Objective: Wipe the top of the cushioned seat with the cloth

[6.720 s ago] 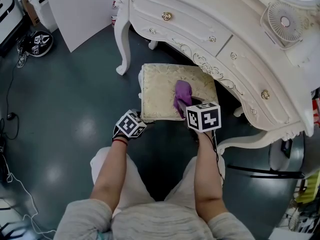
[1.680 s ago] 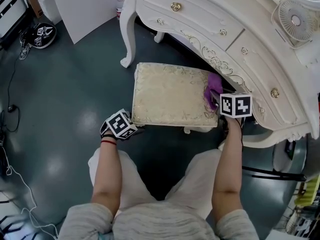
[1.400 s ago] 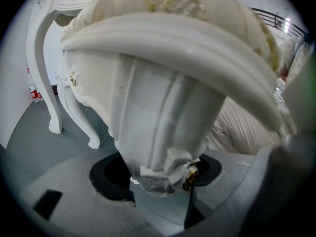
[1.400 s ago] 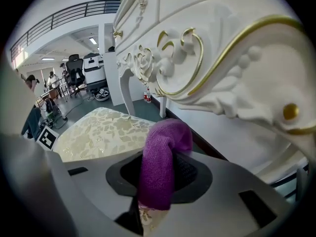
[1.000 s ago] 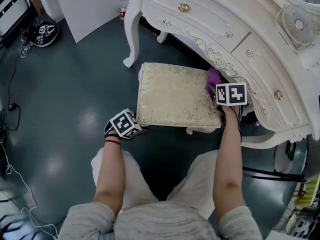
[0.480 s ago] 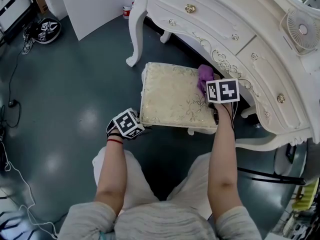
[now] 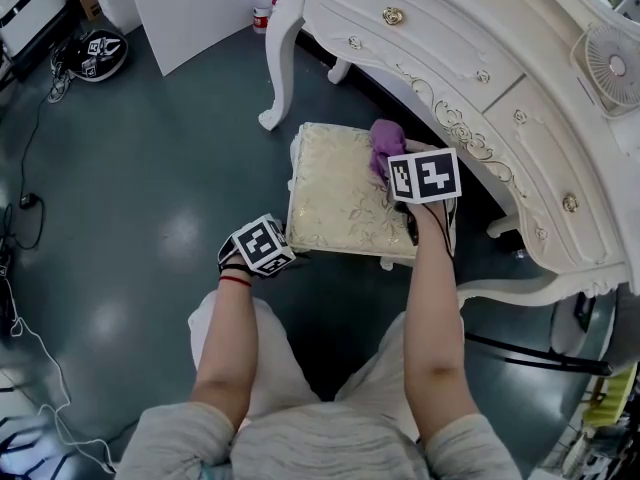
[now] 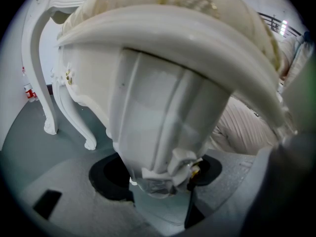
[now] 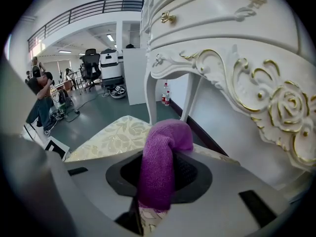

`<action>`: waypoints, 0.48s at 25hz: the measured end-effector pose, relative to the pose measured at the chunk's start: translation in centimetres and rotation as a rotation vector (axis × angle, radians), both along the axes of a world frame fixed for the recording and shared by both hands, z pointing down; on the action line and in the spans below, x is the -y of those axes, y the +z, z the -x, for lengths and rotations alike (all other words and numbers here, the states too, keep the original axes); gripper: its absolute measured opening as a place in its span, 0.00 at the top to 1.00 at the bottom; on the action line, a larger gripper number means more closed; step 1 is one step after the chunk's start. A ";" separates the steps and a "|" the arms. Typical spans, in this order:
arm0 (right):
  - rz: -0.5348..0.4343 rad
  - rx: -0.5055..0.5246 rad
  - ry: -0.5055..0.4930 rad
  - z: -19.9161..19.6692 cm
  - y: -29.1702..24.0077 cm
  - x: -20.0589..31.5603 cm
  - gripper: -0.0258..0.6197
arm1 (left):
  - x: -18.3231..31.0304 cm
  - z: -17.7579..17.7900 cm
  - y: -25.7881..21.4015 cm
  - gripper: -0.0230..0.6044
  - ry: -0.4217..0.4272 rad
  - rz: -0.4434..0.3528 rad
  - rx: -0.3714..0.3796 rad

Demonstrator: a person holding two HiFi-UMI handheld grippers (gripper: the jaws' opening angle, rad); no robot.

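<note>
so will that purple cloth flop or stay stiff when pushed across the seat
Probably floppy: the purple cloth bends over limply between the fingers of the right gripper. Likely light: a small knit bunch. It may catch rather than slide on the textured cushioned seat.

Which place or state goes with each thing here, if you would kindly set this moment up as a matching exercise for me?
Things:
1. cloth
2. left gripper
3. fan
4. cushioned seat

Places or states:
A. on top of the dressing table
B. on the floor, in front of the dressing table
C. clamped between the jaws of the right gripper
D. closed on the leg at the seat's near left corner

Pairs: 1-C, 2-D, 3-A, 4-B.
</note>
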State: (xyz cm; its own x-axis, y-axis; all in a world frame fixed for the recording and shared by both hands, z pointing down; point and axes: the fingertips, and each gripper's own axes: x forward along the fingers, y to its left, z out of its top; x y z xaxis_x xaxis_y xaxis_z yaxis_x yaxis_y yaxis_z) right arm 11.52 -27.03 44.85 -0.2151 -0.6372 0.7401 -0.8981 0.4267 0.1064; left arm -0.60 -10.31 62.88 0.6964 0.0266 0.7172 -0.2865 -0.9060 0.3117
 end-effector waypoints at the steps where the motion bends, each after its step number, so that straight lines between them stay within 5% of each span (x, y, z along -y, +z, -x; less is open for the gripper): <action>1: 0.001 0.002 -0.008 0.6 0.0 0.1 0.79 | 0.0 0.0 0.0 0.50 0.002 0.001 0.001; 12: -0.001 0.000 -0.078 5.1 0.1 0.3 0.79 | -0.1 -0.1 0.0 0.50 0.018 0.004 0.002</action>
State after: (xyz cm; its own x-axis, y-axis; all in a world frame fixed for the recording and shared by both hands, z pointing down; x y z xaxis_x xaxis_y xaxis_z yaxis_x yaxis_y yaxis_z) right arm 6.47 -27.29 44.93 -0.2643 -0.6192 0.7394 -0.8619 0.4957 0.1070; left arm -0.54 -10.20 62.91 0.6944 0.0419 0.7183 -0.2705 -0.9099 0.3146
